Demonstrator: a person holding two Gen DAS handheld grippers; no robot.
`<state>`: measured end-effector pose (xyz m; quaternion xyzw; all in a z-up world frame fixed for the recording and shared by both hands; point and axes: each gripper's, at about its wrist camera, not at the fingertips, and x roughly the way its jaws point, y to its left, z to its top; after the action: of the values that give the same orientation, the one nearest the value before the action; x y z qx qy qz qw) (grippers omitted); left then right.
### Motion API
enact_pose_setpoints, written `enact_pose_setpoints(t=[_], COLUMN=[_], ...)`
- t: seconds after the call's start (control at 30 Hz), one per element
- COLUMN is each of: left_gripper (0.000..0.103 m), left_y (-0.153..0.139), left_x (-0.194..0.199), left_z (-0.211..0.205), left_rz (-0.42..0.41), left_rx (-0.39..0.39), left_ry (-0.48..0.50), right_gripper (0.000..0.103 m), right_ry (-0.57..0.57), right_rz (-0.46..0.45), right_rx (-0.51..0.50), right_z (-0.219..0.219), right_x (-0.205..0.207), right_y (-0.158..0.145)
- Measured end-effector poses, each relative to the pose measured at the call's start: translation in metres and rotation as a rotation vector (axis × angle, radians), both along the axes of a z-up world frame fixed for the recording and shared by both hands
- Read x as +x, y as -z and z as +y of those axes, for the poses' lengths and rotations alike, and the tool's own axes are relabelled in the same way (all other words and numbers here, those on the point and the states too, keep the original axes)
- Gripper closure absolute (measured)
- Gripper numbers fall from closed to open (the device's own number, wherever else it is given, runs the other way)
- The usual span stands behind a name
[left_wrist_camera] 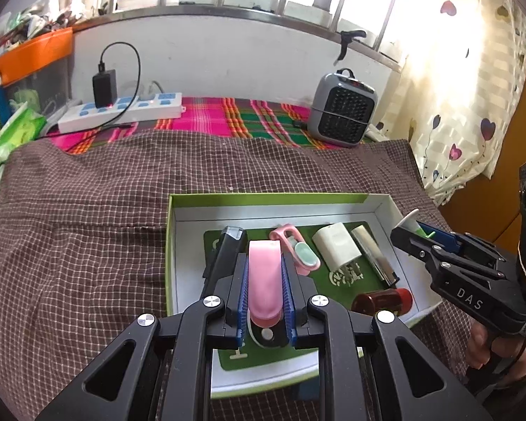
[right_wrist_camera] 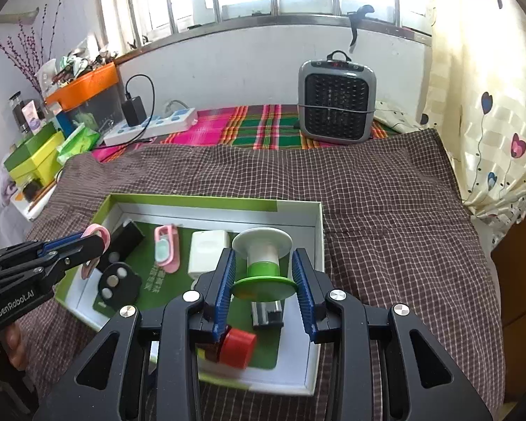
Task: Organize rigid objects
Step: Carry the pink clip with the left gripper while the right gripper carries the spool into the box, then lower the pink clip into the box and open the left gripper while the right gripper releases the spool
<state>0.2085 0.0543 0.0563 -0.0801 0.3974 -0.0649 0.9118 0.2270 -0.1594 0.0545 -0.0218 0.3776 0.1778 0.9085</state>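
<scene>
A green-rimmed white box [left_wrist_camera: 278, 199] [right_wrist_camera: 210, 200] lies on the checked cloth. It holds a white charger [left_wrist_camera: 336, 245] [right_wrist_camera: 207, 251], a pink clip [left_wrist_camera: 294, 249] [right_wrist_camera: 166, 245], a silver tube [left_wrist_camera: 373, 254], a red-capped bottle [left_wrist_camera: 382, 300] [right_wrist_camera: 236, 347] and black items [right_wrist_camera: 117, 284]. My left gripper [left_wrist_camera: 264, 287] [right_wrist_camera: 96, 245] is shut on a pink clip-like piece [left_wrist_camera: 263, 280] above the box. My right gripper [right_wrist_camera: 264, 282] [left_wrist_camera: 408, 229] is shut on a white and green spool [right_wrist_camera: 263, 263] above the box's right side.
A grey heater [right_wrist_camera: 336, 101] [left_wrist_camera: 342, 108] stands at the back right. A white power strip [left_wrist_camera: 122, 110] [right_wrist_camera: 150, 126] with a black adapter lies at the back left. Green boxes and an orange bin [right_wrist_camera: 84, 84] sit at the left. A curtain [right_wrist_camera: 491, 105] hangs at the right.
</scene>
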Motion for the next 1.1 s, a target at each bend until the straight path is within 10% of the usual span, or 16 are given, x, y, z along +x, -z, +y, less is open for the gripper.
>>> enact_pose_setpoints(t=[1.1], left_gripper=[0.086], left_y=[0.021], left_x=[0.024], left_z=[-0.007], left_rz=[0.032], left_rx=[0.044], left_ry=[0.006], right_gripper=[0.068], right_ry=[-0.026], right_rz=[0.024], right_rx=[-0.056], right_z=[0.015], right_x=[0.024], right_y=[0.027])
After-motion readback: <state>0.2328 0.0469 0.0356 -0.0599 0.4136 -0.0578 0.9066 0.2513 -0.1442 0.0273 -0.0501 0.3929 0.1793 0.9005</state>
